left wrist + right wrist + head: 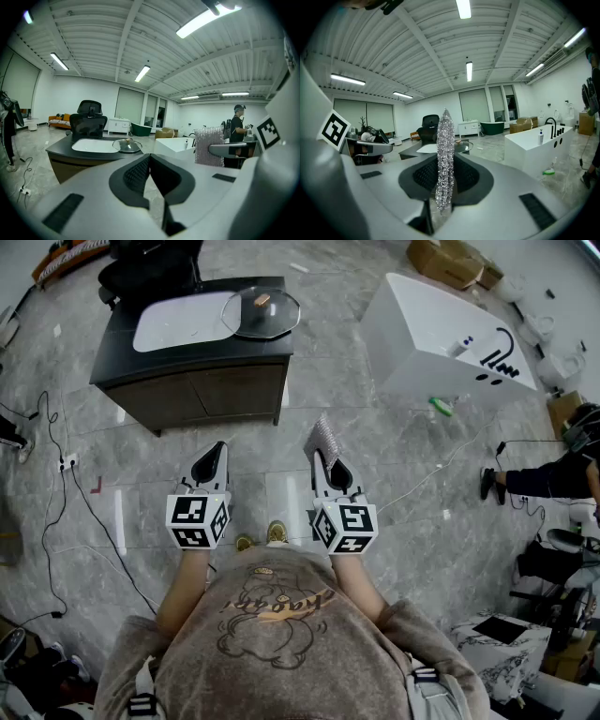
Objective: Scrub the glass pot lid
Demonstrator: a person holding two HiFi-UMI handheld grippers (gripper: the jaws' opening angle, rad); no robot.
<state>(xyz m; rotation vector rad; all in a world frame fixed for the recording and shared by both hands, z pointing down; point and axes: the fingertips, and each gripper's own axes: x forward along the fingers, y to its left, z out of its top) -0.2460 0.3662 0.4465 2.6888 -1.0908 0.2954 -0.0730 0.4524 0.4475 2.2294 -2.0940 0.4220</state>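
Right gripper clamps a silvery mesh scrubber, while the left gripper is clenched with nothing between.

Looking steeply down past a grey-brown printed shirt to two forearms stretched forward. In the left hand, the left gripper, jaws together. In the right hand, the right gripper, clamped on a silvery mesh scourer sticking out ahead of it. Further ahead on the grey stone floor, a dark cabinet with a white basin in its top. Flat on that top, overlapping the basin's right edge, a glass lid, well apart from both grippers. To the right, a white bathtub with a black tap.
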